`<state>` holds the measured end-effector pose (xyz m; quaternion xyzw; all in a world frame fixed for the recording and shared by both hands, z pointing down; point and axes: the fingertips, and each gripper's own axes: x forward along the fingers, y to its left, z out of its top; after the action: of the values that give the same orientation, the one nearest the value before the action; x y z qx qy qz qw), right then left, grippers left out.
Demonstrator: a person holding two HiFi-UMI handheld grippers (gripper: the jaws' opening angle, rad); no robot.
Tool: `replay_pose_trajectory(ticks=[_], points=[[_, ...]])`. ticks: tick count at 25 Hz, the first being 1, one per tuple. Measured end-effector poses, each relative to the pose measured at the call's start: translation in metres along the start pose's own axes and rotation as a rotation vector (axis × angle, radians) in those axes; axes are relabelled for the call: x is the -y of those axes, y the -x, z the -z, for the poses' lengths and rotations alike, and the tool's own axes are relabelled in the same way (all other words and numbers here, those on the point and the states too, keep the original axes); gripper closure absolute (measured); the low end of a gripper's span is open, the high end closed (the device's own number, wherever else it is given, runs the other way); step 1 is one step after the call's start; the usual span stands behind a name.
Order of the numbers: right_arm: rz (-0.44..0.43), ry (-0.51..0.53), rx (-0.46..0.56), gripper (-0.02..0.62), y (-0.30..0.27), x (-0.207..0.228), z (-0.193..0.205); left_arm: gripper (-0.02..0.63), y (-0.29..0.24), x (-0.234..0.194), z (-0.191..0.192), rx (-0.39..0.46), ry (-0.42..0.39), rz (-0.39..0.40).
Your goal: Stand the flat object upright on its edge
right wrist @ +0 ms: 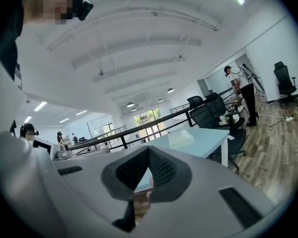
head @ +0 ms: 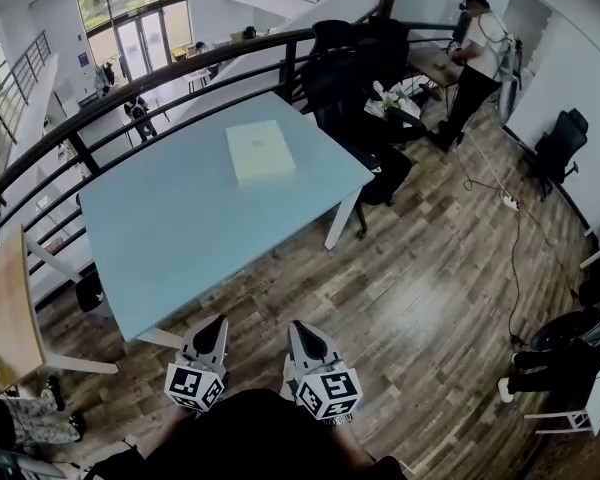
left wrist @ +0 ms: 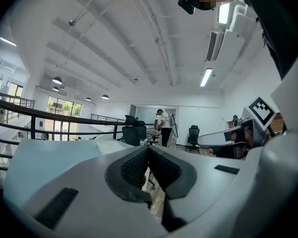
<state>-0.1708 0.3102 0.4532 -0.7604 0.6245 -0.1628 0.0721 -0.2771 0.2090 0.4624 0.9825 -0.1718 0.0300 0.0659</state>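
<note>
Flat object (head: 260, 151): pale cream, square, thin slab, lying flat on its broad face. It sits on the far half of the light blue table (head: 180, 230), a bit toward the right edge, corners slightly skewed to the table edges. I see nothing else on that tabletop and nothing touching the object.

Both grippers are well apart from it, held low and close to me, off the table's near edge over the wood floor (head: 430, 298). Left gripper (head: 216, 321): jaws together, nothing between the pads, per its own view (left wrist: 148, 150). Right gripper (head: 297, 326): jaws together too, empty, per its own view (right wrist: 148, 150). They sit side by side, tips pointing toward the table.

Beyond the table: black railing (head: 180, 80) along the far side, black office chairs (head: 352, 68) at the far right corner, a person (head: 477, 60) standing by another desk further back. A cable (head: 515, 258) trails across the floor on the right. Wooden desk (head: 5, 308) at the left edge.
</note>
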Motion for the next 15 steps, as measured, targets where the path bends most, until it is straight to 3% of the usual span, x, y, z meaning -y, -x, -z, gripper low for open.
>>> replay_pose_trajectory(ticks=[15], points=[[-0.044,-0.010,-0.034,0.588,-0.069,0.070,-0.037,0.603,-0.103,-0.012,-0.015,-0.020,0.002,-0.031]])
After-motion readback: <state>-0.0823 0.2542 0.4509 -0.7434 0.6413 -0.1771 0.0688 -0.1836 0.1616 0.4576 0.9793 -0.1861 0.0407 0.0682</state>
